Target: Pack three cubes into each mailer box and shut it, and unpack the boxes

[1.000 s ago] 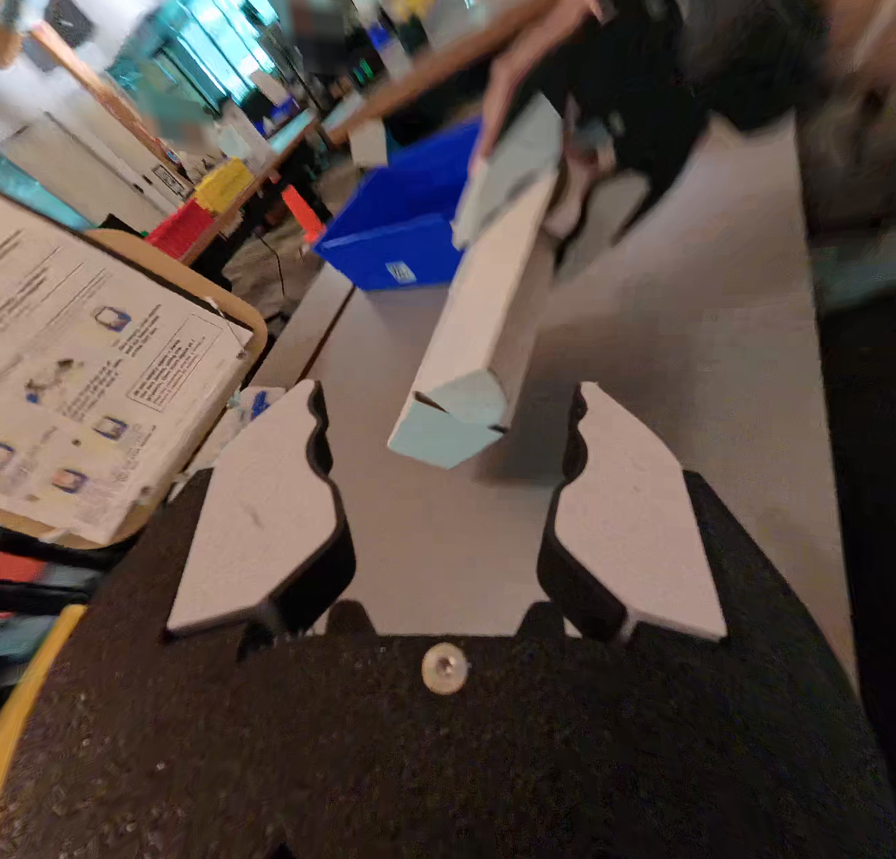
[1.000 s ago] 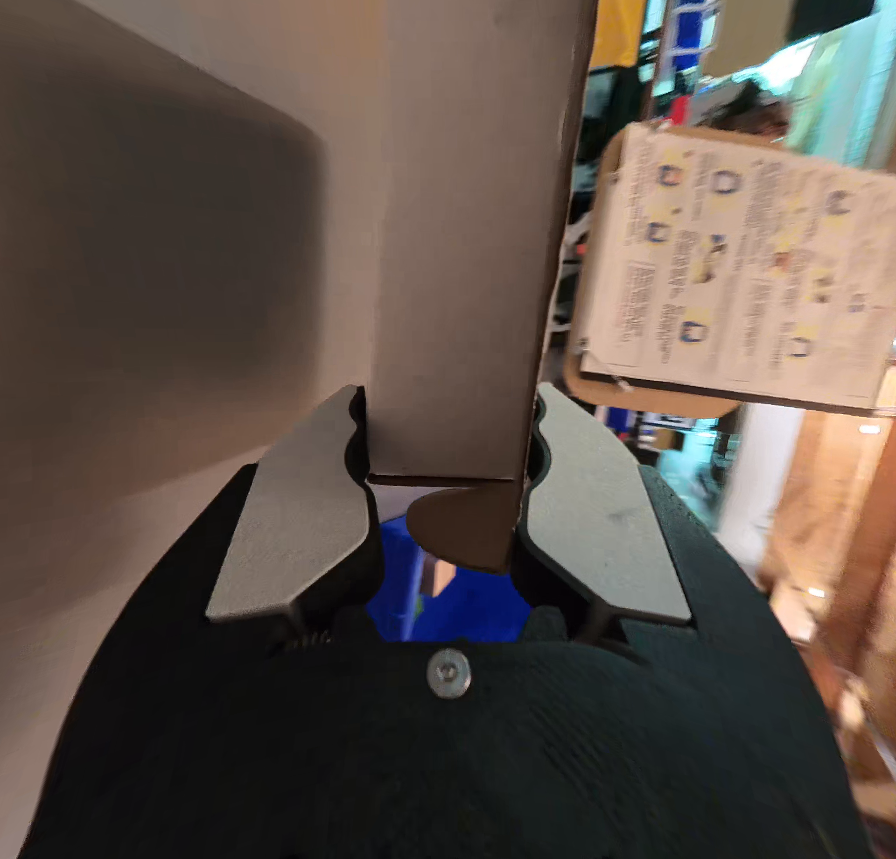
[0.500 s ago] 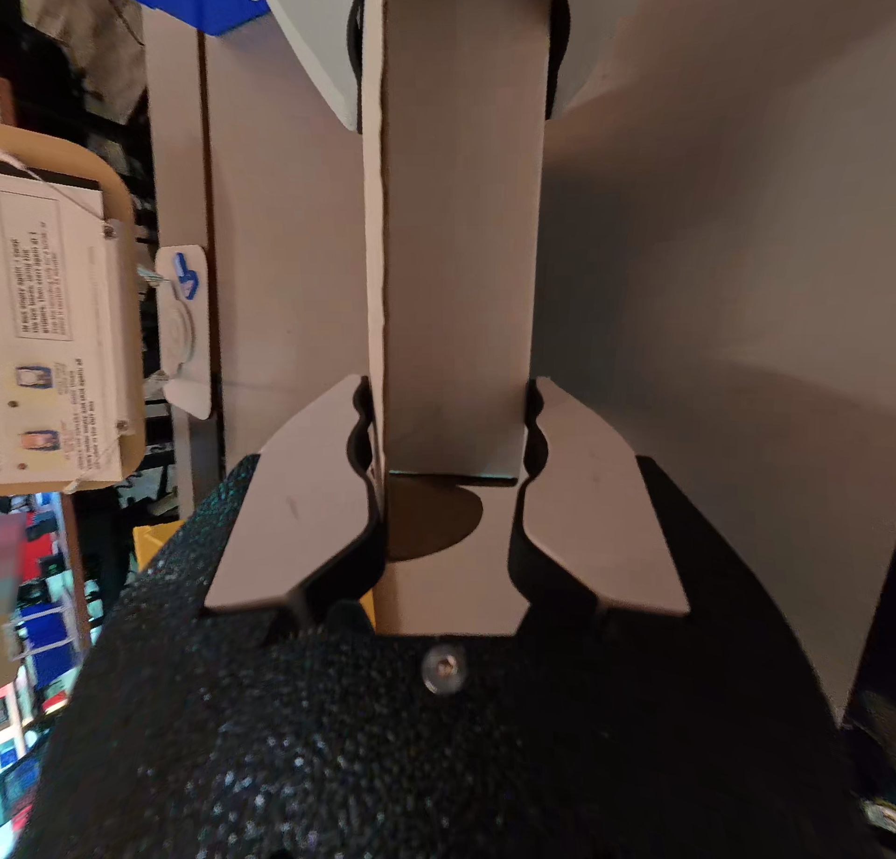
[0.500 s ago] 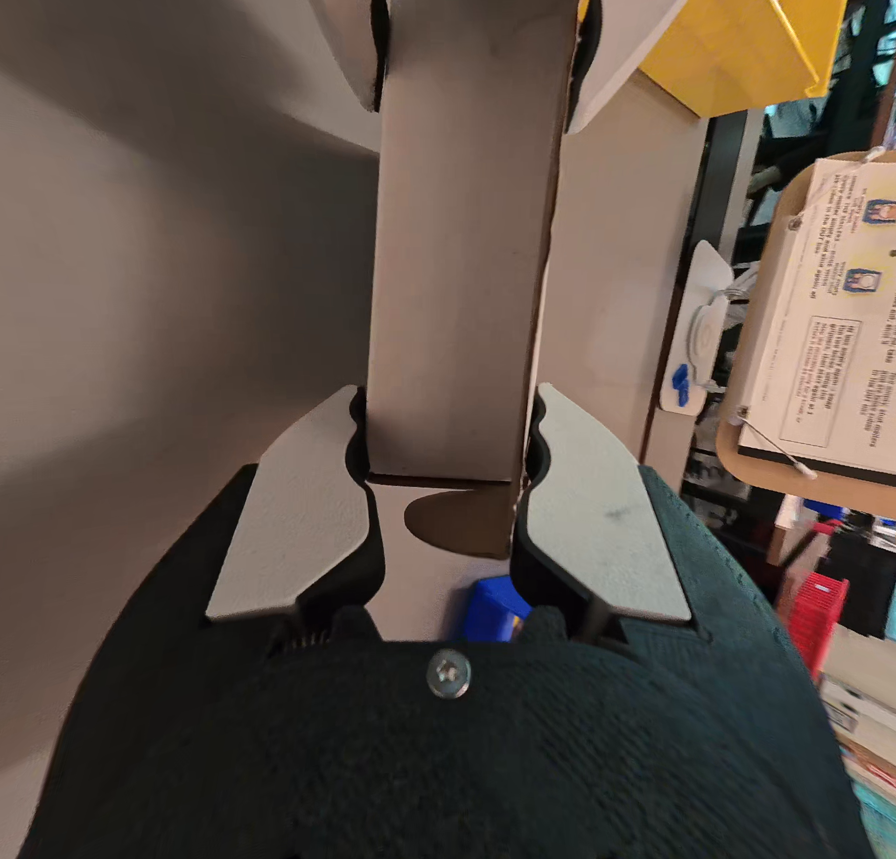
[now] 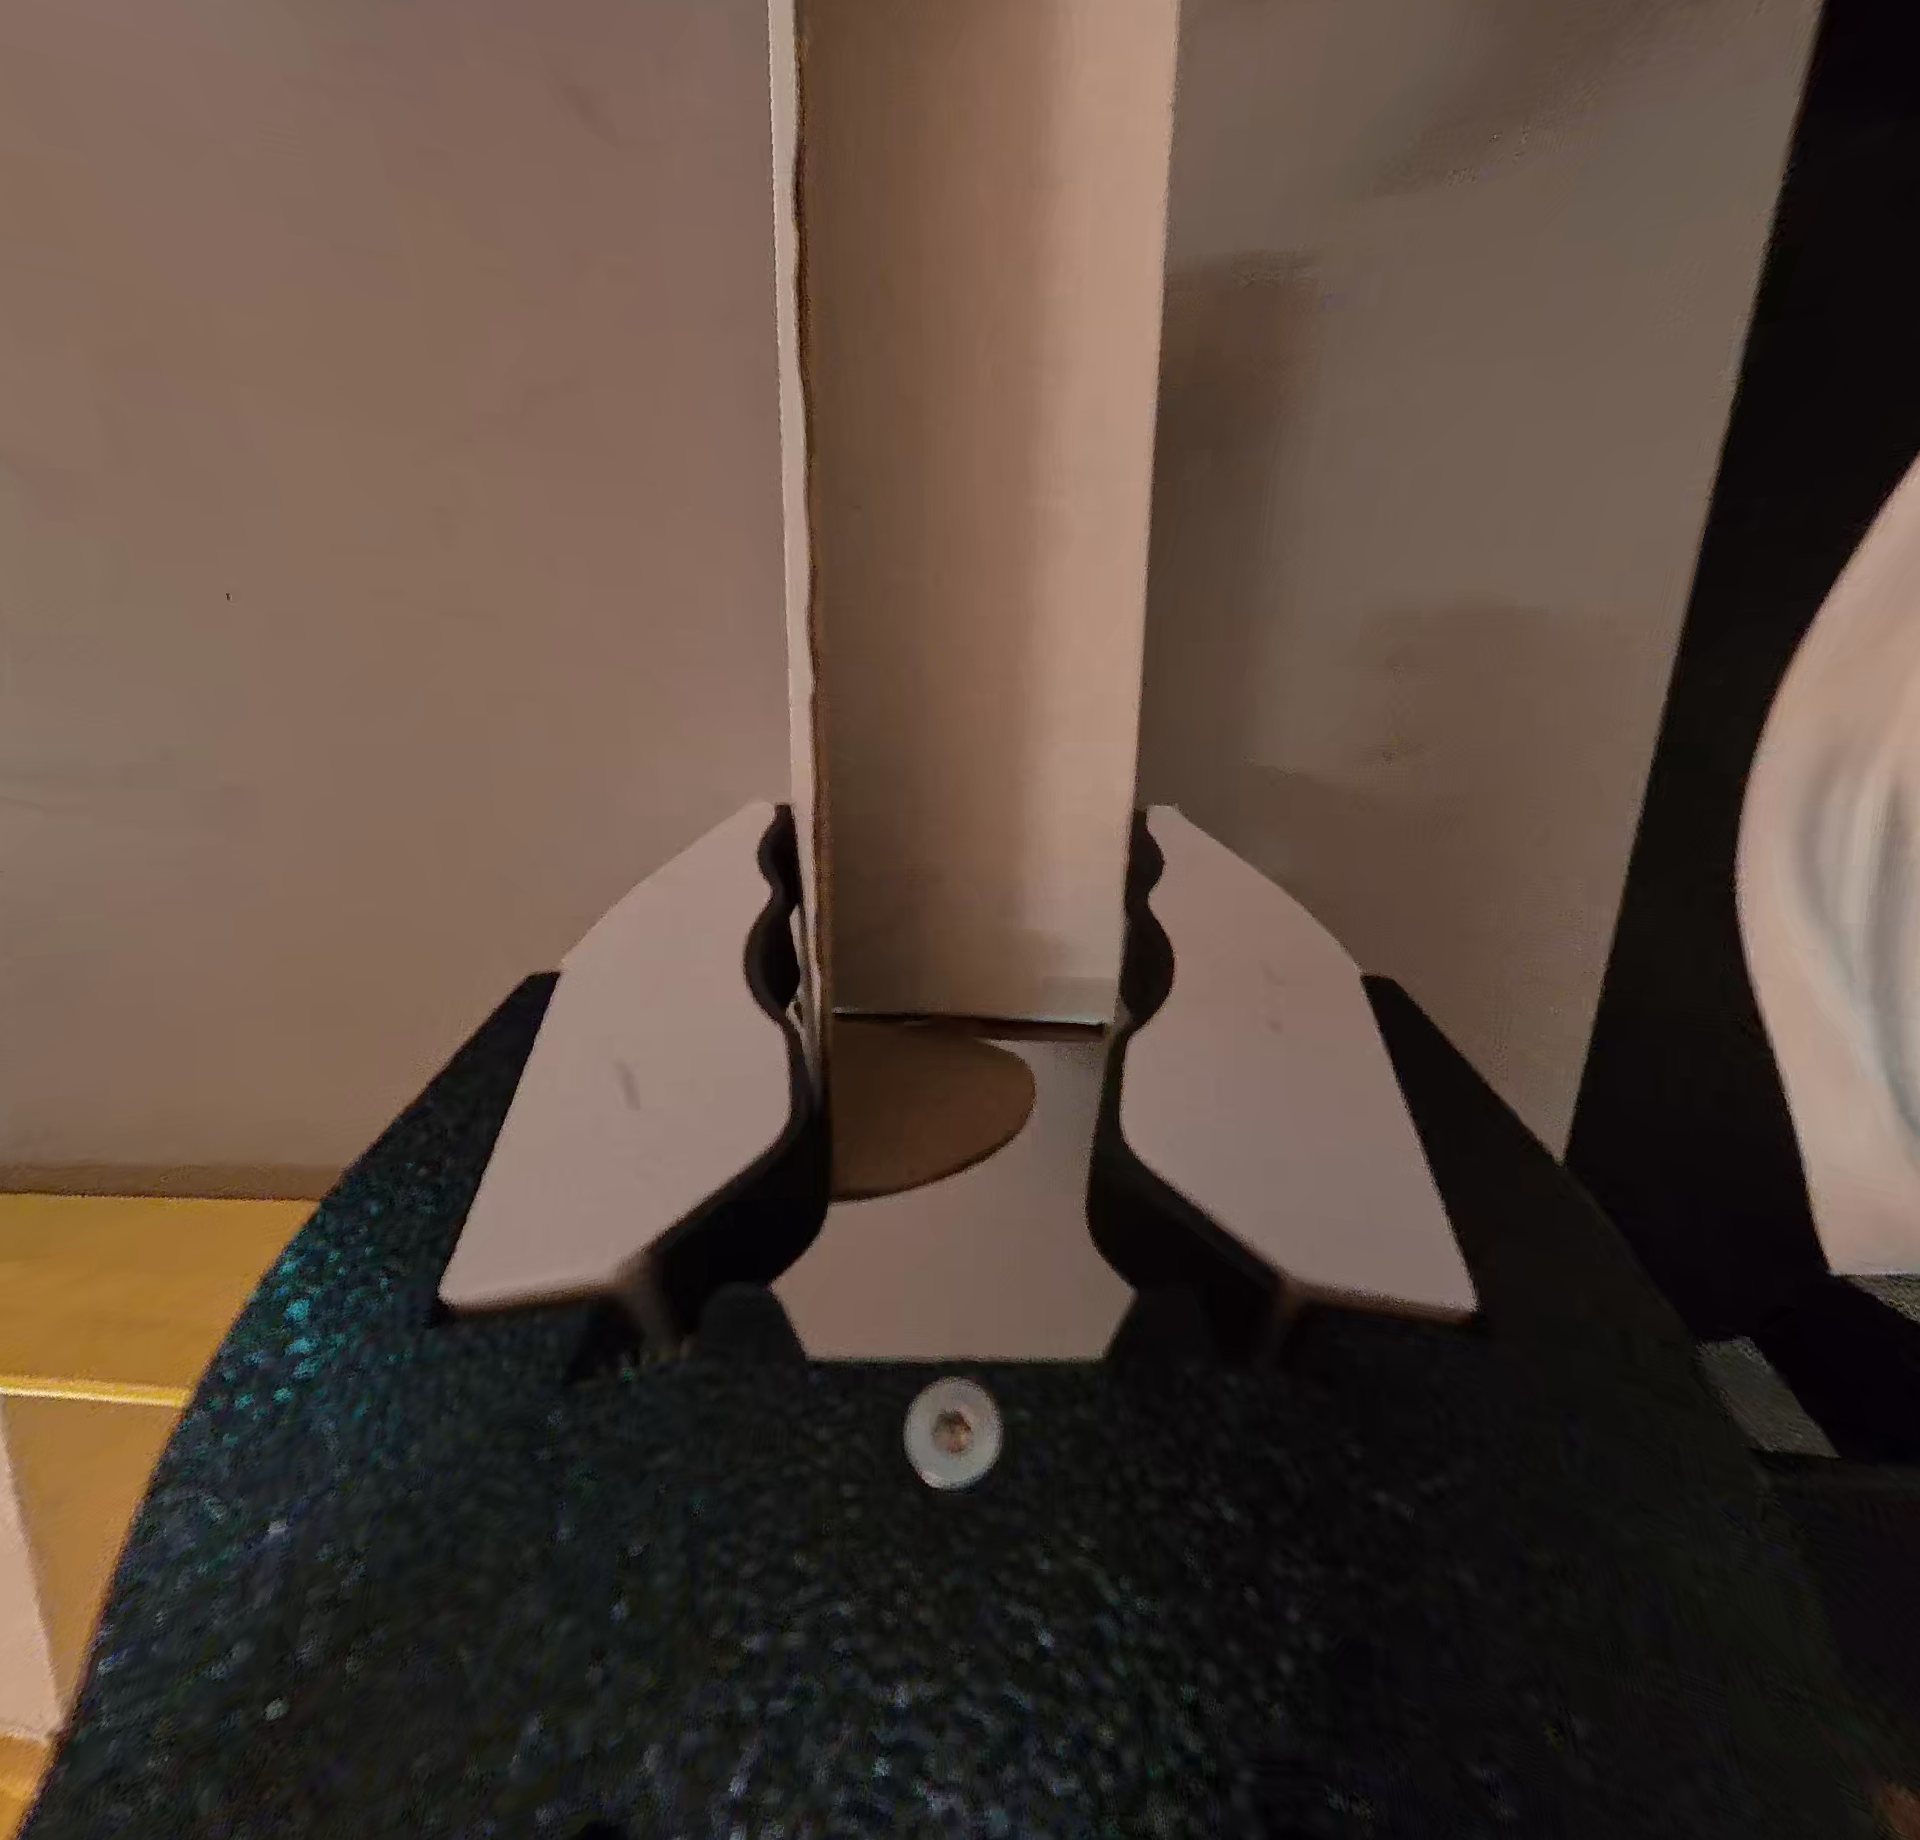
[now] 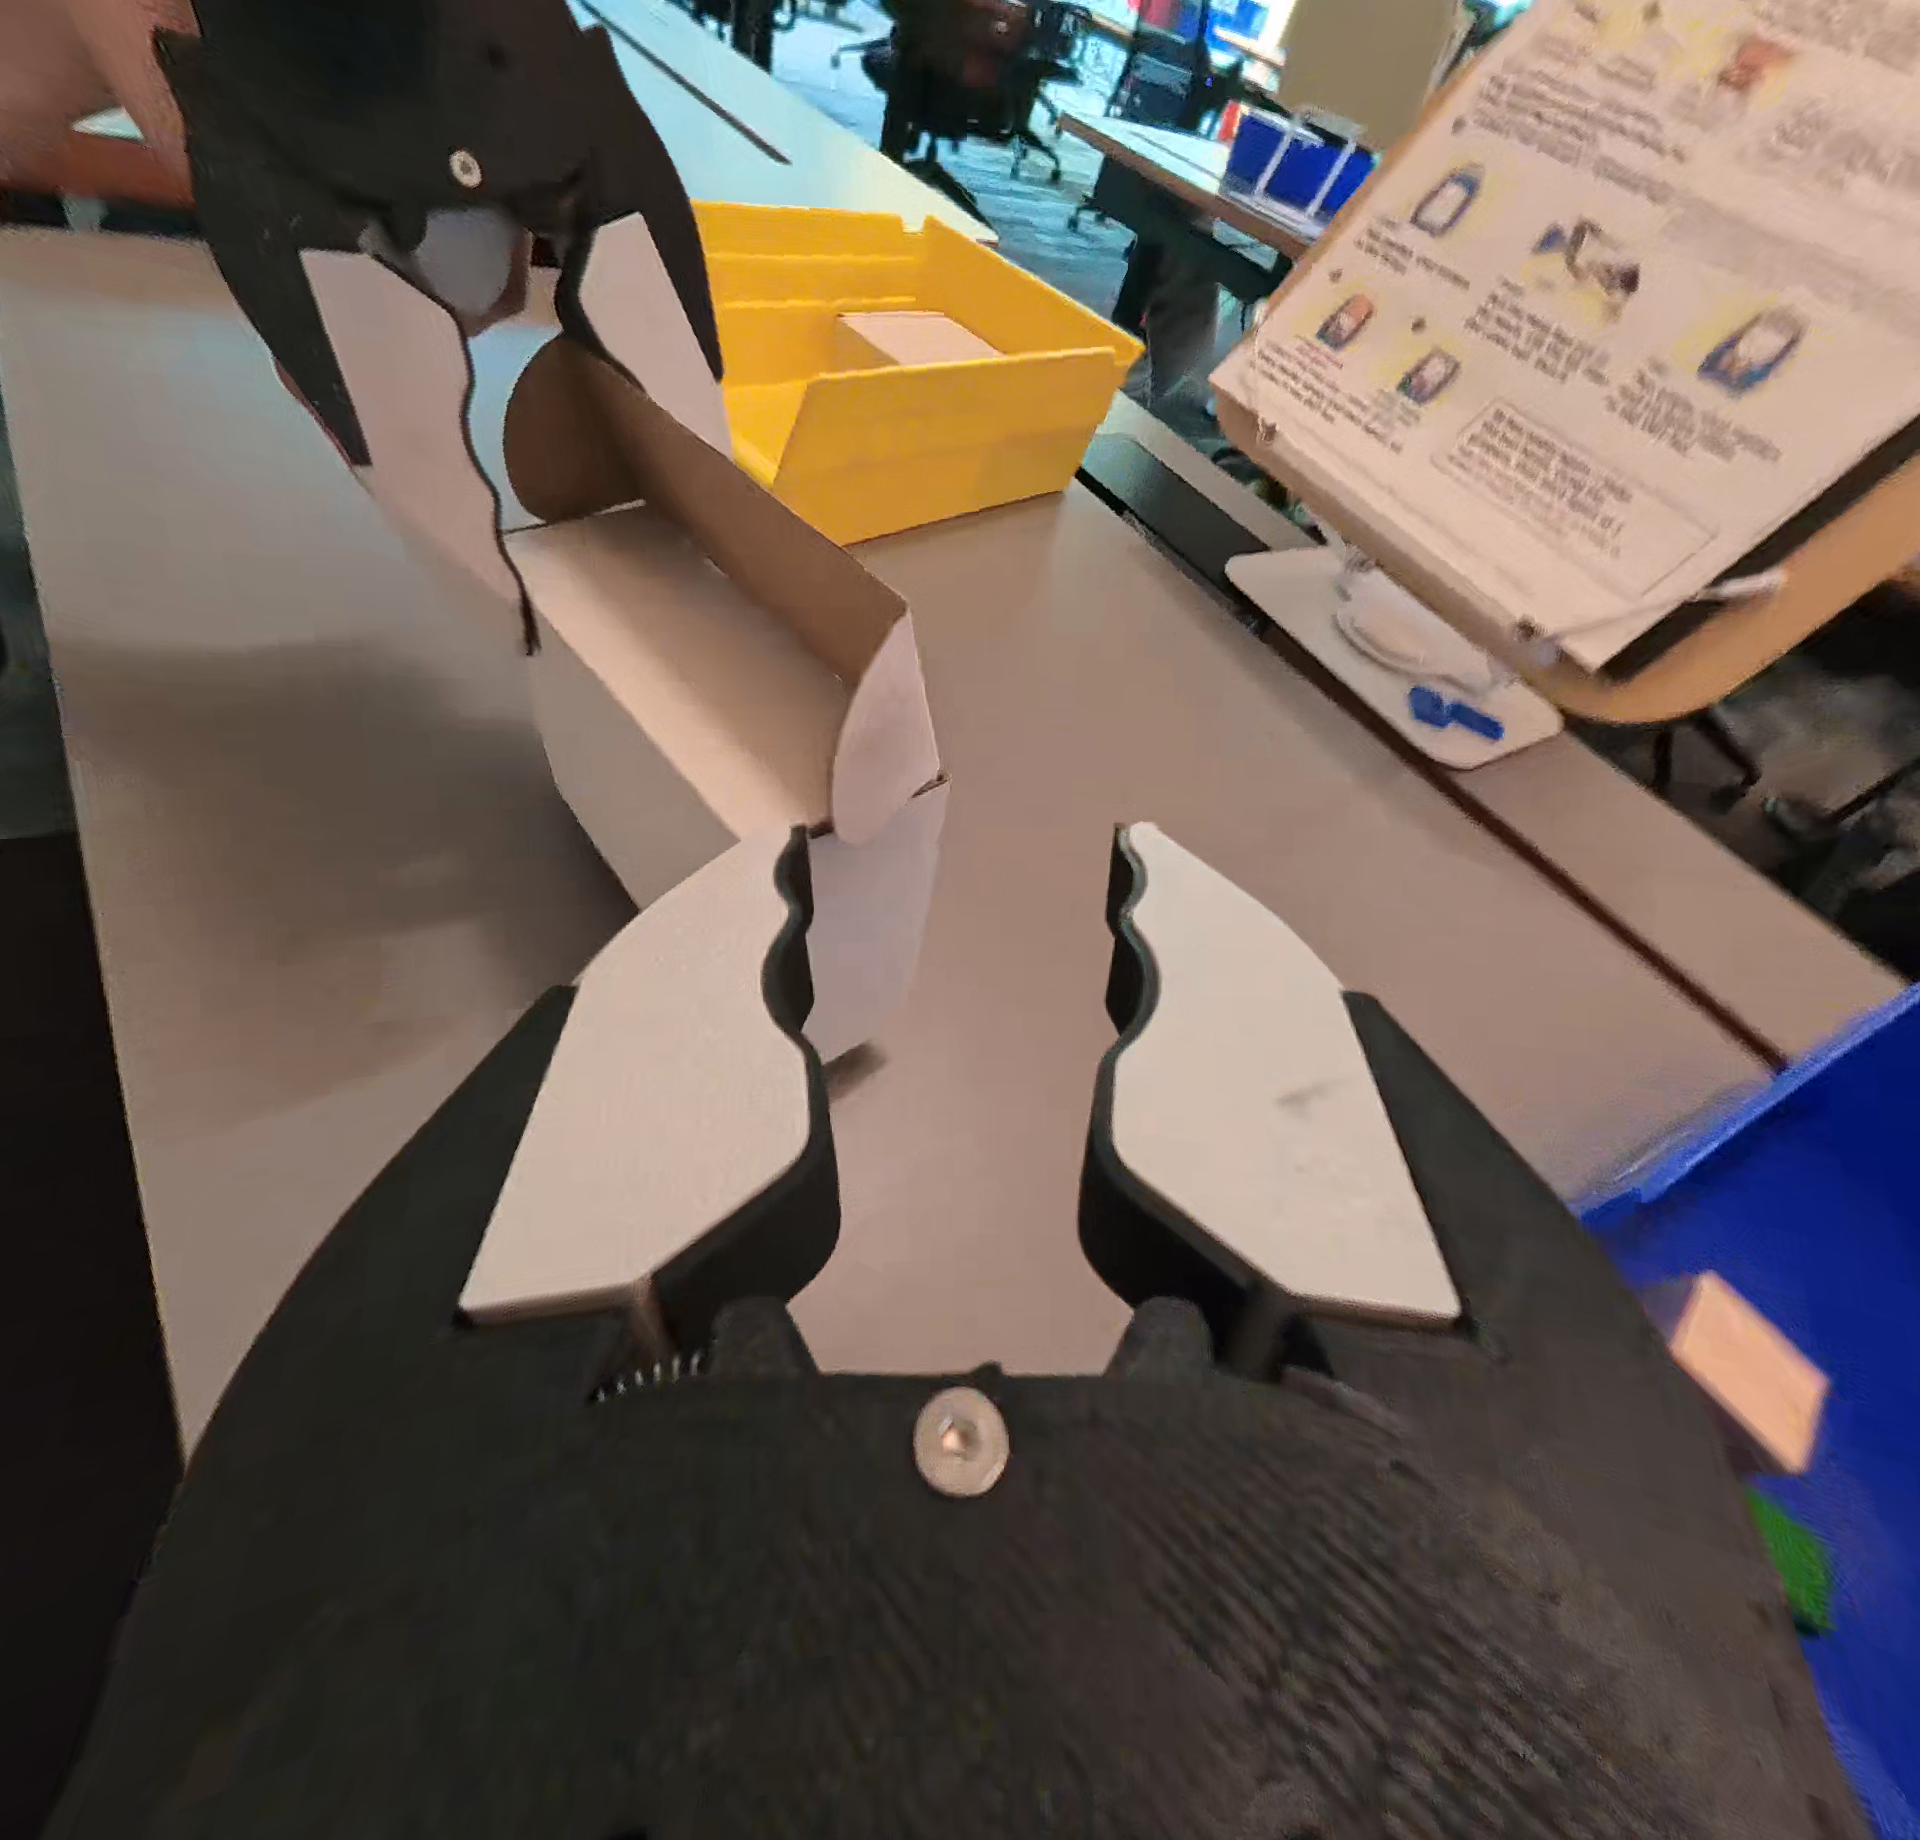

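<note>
A long white mailer box lies on the grey table, its lid flap partly raised and showing the brown inside. My left gripper is shut on the box's far end. In the left wrist view the box runs straight out from between the left gripper's fingers. My right gripper is open and empty, just in front of the box's near end, with its left finger beside the box corner. A white cube sits in the yellow bin. What the box holds is hidden.
The yellow bin stands behind the box and also shows in the left wrist view. A blue bin is at the right. A clipboard with an instruction sheet on a white stand base overhangs the table's right edge. One gripper's finger ends stand about 15 cm off the other's.
My left gripper closed on the box's free end. My right gripper let go of its end, opened and pulled back. The box now rests on the table.
</note>
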`<state>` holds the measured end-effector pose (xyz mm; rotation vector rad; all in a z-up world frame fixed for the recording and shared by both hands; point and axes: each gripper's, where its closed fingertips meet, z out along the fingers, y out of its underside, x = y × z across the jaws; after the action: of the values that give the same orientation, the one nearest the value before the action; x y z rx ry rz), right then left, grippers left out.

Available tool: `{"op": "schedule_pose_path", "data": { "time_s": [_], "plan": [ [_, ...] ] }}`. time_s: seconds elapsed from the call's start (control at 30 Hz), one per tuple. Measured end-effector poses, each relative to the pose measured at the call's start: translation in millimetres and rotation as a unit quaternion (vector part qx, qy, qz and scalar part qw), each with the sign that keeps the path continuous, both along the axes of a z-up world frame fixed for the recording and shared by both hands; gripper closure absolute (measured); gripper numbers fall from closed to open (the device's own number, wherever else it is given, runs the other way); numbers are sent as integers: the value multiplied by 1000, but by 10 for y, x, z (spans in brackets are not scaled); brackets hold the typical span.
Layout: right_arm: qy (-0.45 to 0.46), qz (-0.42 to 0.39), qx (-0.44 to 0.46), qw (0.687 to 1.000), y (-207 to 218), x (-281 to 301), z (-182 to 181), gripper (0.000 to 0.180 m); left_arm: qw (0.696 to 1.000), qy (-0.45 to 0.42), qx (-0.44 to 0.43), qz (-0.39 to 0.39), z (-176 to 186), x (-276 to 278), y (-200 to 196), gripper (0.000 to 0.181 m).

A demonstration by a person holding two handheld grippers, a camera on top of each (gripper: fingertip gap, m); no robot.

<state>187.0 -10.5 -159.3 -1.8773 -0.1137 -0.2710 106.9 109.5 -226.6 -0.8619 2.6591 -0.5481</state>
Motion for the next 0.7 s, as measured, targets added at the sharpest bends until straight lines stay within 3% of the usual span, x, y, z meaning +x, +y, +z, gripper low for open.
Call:
{"op": "schedule_pose_path", "data": {
  "time_s": [0.23, 0.47, 0.57, 0.63, 0.7],
  "plan": [
    [32, -68, 36, 997, 128, 10, -190, 156, 999, 9, 34, 13, -34, 59, -72, 121],
    [22, -77, 52, 995, 201, -31, -204, 179, 999, 8, 24, 23, -35, 79, -63, 120],
    [8, -85, 46, 995, 203, -3, -192, 175, 1000, 9, 19, 23, -35, 84, -62, 121],
    [10, -79, 52, 995, 219, -34, -155, 163, 1000, 7, 17, 20, -34, 83, -67, 121],
    [19, -88, 45, 995, 233, -23, -168, 168, 1000, 5, 18, 19, -34, 82, -69, 121]
  ]
}}
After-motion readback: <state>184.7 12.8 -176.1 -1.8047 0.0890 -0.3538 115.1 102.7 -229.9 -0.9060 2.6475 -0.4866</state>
